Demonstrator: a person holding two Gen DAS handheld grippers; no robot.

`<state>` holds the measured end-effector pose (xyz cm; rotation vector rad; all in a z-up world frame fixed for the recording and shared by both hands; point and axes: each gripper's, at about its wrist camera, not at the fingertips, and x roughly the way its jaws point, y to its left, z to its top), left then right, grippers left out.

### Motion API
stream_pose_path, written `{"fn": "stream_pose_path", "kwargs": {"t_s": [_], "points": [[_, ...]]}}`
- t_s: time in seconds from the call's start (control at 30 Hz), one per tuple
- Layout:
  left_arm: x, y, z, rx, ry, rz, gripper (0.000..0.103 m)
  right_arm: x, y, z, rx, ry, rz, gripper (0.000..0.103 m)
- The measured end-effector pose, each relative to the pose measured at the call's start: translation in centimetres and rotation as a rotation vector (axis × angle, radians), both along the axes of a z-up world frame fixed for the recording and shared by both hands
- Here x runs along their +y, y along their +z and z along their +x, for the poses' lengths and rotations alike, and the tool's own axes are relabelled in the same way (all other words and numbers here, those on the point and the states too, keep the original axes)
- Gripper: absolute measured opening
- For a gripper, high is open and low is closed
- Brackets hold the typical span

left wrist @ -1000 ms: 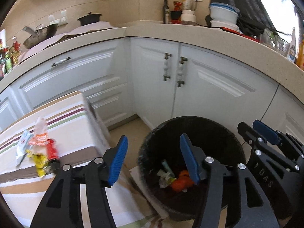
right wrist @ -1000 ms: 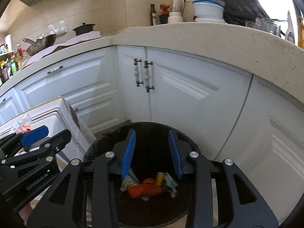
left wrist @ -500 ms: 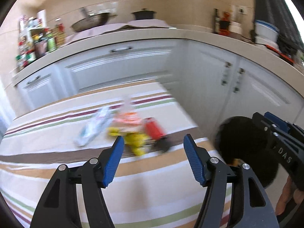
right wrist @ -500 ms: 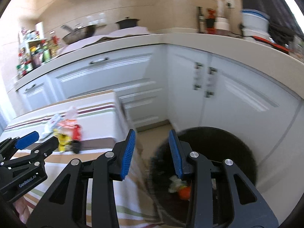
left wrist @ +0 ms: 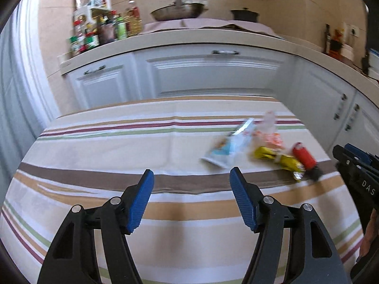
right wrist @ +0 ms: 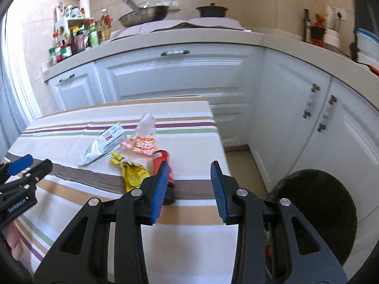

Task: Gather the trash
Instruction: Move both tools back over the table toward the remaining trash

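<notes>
Trash lies on the striped tablecloth (left wrist: 94, 146): a pale blue-white wrapper (left wrist: 228, 149) (right wrist: 104, 143), a clear and orange bag (left wrist: 270, 133) (right wrist: 143, 139), a yellow wrapper (left wrist: 279, 157) (right wrist: 132, 172) and a red tube (left wrist: 304, 157) (right wrist: 161, 163). My left gripper (left wrist: 191, 196) is open and empty above the cloth, left of and nearer than the trash. My right gripper (right wrist: 189, 184) is open and empty, just right of the red tube. The black bin (right wrist: 317, 203) stands on the floor at the right.
White kitchen cabinets (right wrist: 177, 75) wrap the corner behind the table. The counter (left wrist: 189, 37) holds spice bottles, a pan and a black pot. The table's right edge (right wrist: 218, 137) drops to the floor beside the bin.
Both grippers have swung left from over the bin to over the table. The trash pile is now in front of them. The bin has left the left wrist view.
</notes>
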<state>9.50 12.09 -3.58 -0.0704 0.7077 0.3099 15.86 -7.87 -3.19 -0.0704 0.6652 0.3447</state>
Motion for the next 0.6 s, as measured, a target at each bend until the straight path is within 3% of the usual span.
{"fn": "stream_pose_path", "kwargs": {"t_s": [0.6], "points": [[5.6, -1.5, -0.4, 0.033, 0.086, -0.035, 0.065, 4.6, -2.7, 3.5, 0.152, 0.038, -0.087, 0.034]]}}
